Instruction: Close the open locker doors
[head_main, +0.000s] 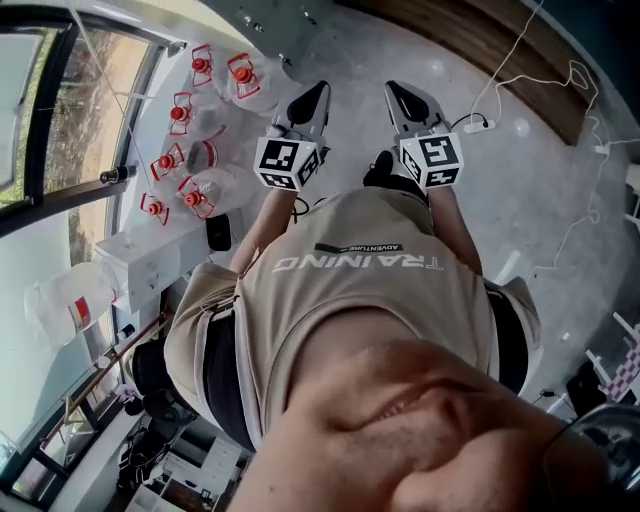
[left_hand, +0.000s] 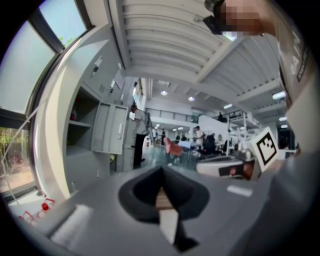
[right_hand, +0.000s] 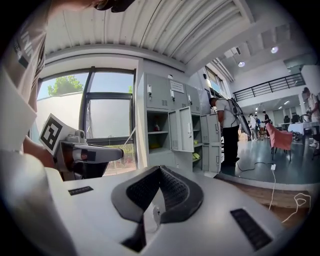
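Holding the left gripper (head_main: 318, 92) and right gripper (head_main: 393, 92) side by side, both with jaws together on nothing, the person (head_main: 360, 285) stands well apart from the grey lockers (right_hand: 159, 92), whose open door (right_hand: 181, 129) likely needs approaching before any push.

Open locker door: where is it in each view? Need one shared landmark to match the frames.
Head view: not in it; the camera looks down at the floor and the person's shirt.
Left gripper view: open locker door left of centre, beside open shelves.
Right gripper view: open locker door near centre, above the jaws.
Shared landmark: the window, at the left in all three views.
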